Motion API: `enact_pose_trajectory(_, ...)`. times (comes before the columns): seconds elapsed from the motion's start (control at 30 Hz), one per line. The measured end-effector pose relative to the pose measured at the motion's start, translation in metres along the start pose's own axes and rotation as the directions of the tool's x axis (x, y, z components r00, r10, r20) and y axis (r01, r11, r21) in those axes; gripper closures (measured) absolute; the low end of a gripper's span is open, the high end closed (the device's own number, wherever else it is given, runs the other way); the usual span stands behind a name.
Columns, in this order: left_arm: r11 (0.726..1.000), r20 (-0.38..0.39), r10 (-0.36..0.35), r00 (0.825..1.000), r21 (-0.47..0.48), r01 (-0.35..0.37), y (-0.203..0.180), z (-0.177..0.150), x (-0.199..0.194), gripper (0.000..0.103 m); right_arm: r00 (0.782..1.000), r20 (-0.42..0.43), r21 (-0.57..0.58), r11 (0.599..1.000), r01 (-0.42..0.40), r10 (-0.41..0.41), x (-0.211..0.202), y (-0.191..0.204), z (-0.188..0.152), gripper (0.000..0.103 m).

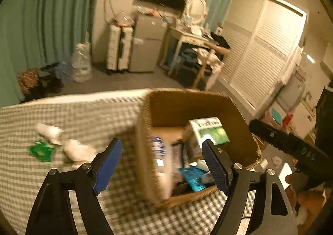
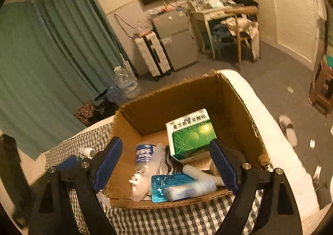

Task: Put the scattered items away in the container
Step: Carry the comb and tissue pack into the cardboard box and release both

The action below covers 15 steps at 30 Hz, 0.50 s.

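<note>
An open cardboard box (image 1: 235,110) (image 2: 141,128) stands on a checked bedcover (image 1: 62,118). Inside lie a green and white carton (image 2: 190,131) (image 1: 210,130), a plastic bottle (image 2: 144,156), a blue blister pack (image 2: 166,185) and a white tube (image 2: 199,173). On the cover left of the box lie a green packet (image 1: 40,150), a white bottle (image 1: 50,130) and a crumpled white item (image 1: 78,149). My left gripper (image 1: 161,164) is open and empty above the box's near left wall. My right gripper (image 2: 166,168) is open and empty over the box's near edge.
The box sits near the bed's far corner. Beyond the bed's edge are grey floor, a small fridge (image 2: 177,41), a suitcase (image 1: 119,47), a desk with a chair (image 2: 235,20), water jugs (image 2: 126,83) and a slipper (image 2: 288,126). The other gripper's black body (image 1: 291,141) is at right.
</note>
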<state>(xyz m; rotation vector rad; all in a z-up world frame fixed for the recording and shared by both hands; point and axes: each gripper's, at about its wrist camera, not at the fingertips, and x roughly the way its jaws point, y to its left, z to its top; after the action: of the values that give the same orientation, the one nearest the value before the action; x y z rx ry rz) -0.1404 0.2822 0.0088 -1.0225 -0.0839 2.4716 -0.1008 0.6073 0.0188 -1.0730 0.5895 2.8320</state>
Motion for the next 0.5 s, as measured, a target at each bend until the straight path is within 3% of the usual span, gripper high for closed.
enact_pose_trajectory(0.17,0.99,0.067,0.14,0.988,-0.014,-0.139,0.041,0.012,-0.081,0.011,0.999,0.008,-0.118,0.992,-0.041,0.043,-0.024,0.042,-0.01,0.017)
enact_pose_trajectory(0.23,0.975,0.091,0.222,0.971,-0.023,-0.221,0.057,0.013,-0.114,0.002,0.996,0.017,-0.17,0.982,-0.083,0.087,-0.039,0.066,-0.016,0.017)
enact_pose_trajectory(0.33,0.947,0.105,0.321,0.941,-0.022,-0.321,0.073,0.002,-0.148,0.0,0.993,0.024,-0.235,0.966,-0.106,0.115,-0.053,0.095,-0.024,0.017)
enact_pose_trajectory(0.5,0.924,0.043,0.377,0.925,-0.087,-0.372,0.098,-0.048,-0.145,0.0,0.986,-0.033,-0.313,0.935,-0.167,0.165,-0.06,0.14,-0.049,0.017)
